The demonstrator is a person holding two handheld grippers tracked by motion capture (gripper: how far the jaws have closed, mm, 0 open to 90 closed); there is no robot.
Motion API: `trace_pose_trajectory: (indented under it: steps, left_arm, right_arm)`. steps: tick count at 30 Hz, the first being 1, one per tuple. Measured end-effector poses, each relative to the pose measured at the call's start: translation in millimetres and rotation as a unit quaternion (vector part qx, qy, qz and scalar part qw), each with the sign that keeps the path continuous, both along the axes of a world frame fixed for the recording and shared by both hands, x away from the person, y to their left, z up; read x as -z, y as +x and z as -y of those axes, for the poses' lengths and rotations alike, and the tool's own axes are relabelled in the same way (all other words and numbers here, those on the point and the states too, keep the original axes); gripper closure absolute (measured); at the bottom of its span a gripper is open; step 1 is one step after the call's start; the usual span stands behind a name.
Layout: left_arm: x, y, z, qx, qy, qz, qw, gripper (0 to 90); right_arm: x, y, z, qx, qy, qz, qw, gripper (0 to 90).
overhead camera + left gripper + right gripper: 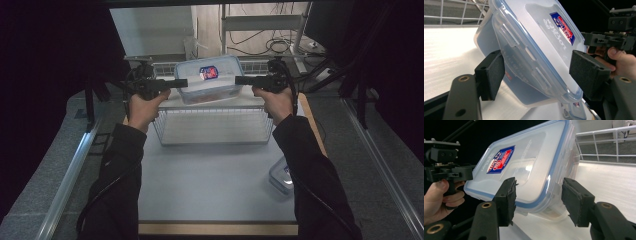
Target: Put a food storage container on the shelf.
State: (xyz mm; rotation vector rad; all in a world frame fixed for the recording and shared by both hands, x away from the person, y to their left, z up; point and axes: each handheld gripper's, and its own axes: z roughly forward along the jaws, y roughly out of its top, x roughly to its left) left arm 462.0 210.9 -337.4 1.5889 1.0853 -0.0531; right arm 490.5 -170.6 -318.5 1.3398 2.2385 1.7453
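Dark sleeves come in from the near edge of the high view, each hand gripping a claw that points inward toward the clear plastic container (pixel 210 80) from either side. Between the sleeves the white desk (pixel 210 185) lies bare, with a second small lidded container (pixel 281 176) near its right edge, partly hidden by the right sleeve. Farther off, a white wire basket (pixel 215 126) stands on the desk, and the clear container with its blue-edged lid and red and blue label sits just beyond the basket's far side, between the two claw tips. The left claw (pixel 181 83) has its jaws apart and set around the container's left end; in the left gripper view (pixel 536 68) the lid edge and its latch run between the two pads, and neither pad presses on the plastic. The right claw (pixel 241 80) likewise stands with jaws apart around the right end; in the right gripper view (pixel 539 197) the lid's corner lies in the gap, with space at both pads.
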Motion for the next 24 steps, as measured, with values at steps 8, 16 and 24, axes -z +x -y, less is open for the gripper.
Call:
trace_pose_trajectory:
  steps: [8,16,24]
  left_arm:
    - [-15.9,-18.9,1.2,-0.043,0.077,0.083,0.9927,19.2]
    - [-12.1,-61.1,9.4,-0.038,0.139,0.150,0.9780,39.4]
    - [12.6,-80.9,20.2,-0.021,0.141,0.153,0.9779,77.6]
  right_arm:
    - [-4.4,-6.9,4.3,0.008,-0.016,0.031,0.9994,43.0]
    - [-1.6,-15.7,9.0,0.006,-0.030,0.055,0.9980,45.2]
    - [1.8,-22.0,10.7,0.029,-0.064,0.081,0.9943,62.9]
